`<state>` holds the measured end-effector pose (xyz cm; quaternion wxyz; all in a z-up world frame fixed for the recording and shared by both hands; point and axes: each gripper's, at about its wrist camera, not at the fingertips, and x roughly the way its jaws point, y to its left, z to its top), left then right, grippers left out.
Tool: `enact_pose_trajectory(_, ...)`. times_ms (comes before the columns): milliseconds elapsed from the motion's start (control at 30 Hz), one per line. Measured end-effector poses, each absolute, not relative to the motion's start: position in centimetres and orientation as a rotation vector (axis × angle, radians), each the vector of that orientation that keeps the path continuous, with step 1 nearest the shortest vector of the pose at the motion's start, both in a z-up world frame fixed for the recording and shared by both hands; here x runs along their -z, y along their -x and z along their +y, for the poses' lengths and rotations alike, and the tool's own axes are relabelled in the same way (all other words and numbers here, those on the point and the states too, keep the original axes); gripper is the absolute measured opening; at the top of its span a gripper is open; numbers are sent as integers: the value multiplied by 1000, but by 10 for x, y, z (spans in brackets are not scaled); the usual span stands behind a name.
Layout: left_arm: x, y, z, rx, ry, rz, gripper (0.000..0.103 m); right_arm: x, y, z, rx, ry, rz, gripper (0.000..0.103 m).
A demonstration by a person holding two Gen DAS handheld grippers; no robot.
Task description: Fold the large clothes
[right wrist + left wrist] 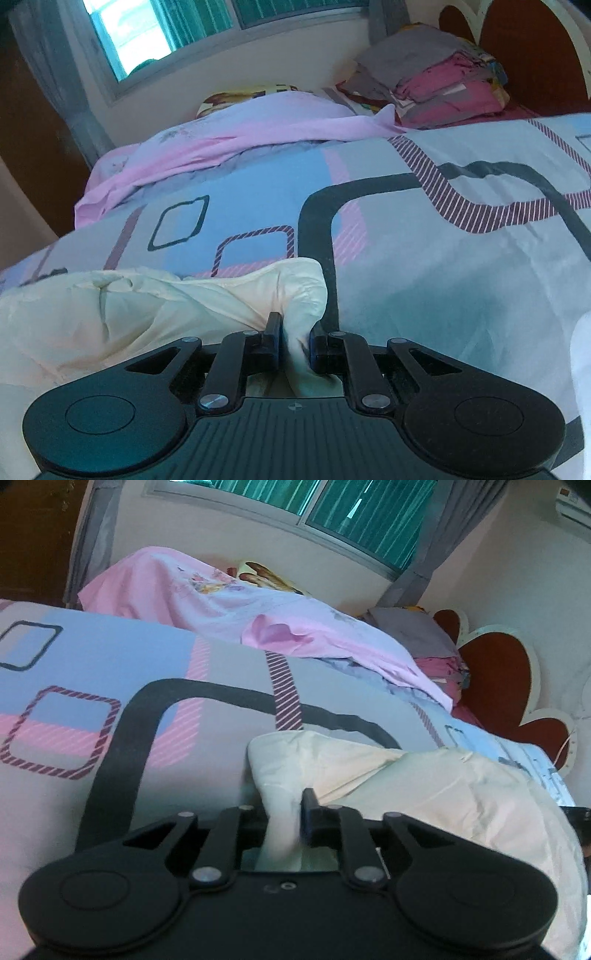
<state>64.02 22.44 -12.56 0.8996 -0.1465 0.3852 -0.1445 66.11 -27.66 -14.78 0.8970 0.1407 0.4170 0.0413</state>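
Bed: covered by a patterned bedspread (110,672) in blue, pink and grey with dark rounded outlines; it fills most of both views (461,277).
Headboard: brown panels with white petal-shaped edging (495,672), at the far end of the bed.
Pink sheet: a loose pink sheet (207,602) lies crumpled across the far side of the bed, under the window (221,147).
Folded stack: grey and magenta folded clothes (443,77) sit piled near the headboard, well apart from both tools.
Cream garment: a large pale cream cloth (424,786) lies bunched on the bedspread at the near edge, stretched between the two tools (129,306).
Left tool: the left tool (284,812) has its fingers closed narrowly on a gathered corner of the cream garment; the rest of the cloth spreads to its right.
Right tool: the right tool (295,332) pinches the other gathered corner between narrow fingers; the cloth spreads to its left.
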Motion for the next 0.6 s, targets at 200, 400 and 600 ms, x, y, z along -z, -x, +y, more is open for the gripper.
enact_pose_trajectory(200,96,-609,226,113,201,692,97,112,-626,-283,15,-295,727,89)
enact_pose_trajectory(400,73,-528,250,59,344,606,91,86,-550,-301,20,-394,664,89)
enact_pose_trajectory(600,87,-451,255,-40,483,634,84,90,-474,-320,73,-596,637,88)
